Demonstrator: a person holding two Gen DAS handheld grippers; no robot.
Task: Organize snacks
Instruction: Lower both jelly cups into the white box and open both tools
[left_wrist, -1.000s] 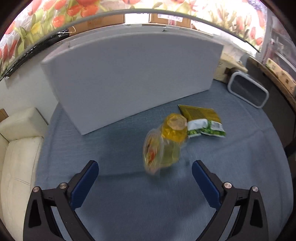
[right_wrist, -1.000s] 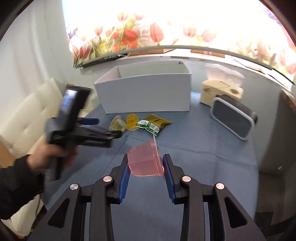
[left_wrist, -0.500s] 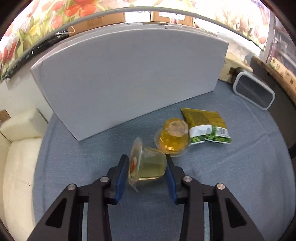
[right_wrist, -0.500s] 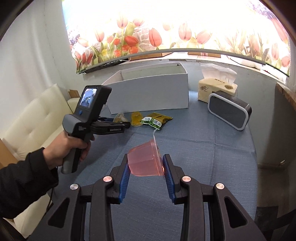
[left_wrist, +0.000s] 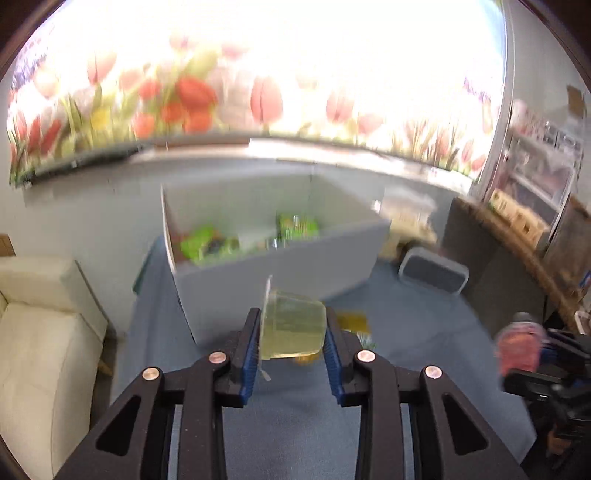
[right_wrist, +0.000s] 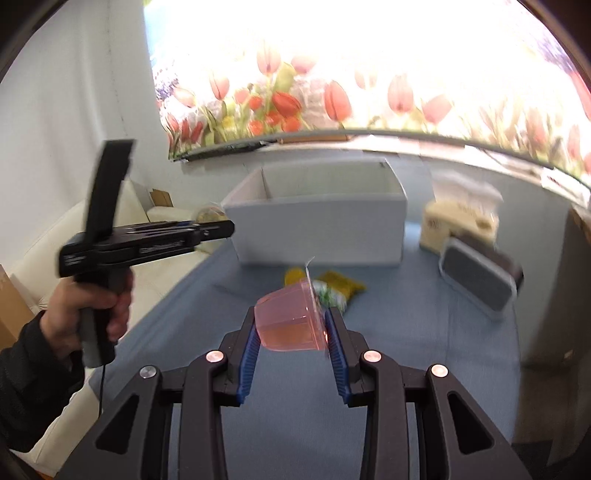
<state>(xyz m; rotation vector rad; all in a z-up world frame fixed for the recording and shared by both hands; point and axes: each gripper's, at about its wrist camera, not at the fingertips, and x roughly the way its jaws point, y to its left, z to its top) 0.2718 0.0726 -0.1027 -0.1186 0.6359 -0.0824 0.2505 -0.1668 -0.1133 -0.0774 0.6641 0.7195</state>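
Observation:
My left gripper (left_wrist: 291, 332) is shut on a pale yellow-green jelly cup (left_wrist: 291, 325), held in the air in front of the white box (left_wrist: 273, 266). My right gripper (right_wrist: 291, 332) is shut on a pink jelly cup (right_wrist: 290, 321) above the blue tablecloth (right_wrist: 406, 350). An orange jelly cup (right_wrist: 294, 275) and a yellow-green snack packet (right_wrist: 340, 286) lie on the cloth before the white box (right_wrist: 321, 225). A hand holds the left gripper (right_wrist: 227, 229) up at the left of the right wrist view, level with the box rim. Green packets (left_wrist: 199, 245) lie inside the box.
A tissue box (right_wrist: 454, 221) and a grey speaker (right_wrist: 480, 280) stand to the right of the white box. A cream sofa (left_wrist: 40, 332) borders the table on the left. A dark cabinet (left_wrist: 491, 280) is at the right. The tulip-print wall is behind.
My left gripper closed on the yellow-green jelly cup on the cloth and lifted it to box height. My right gripper rose slightly, still holding the pink cup.

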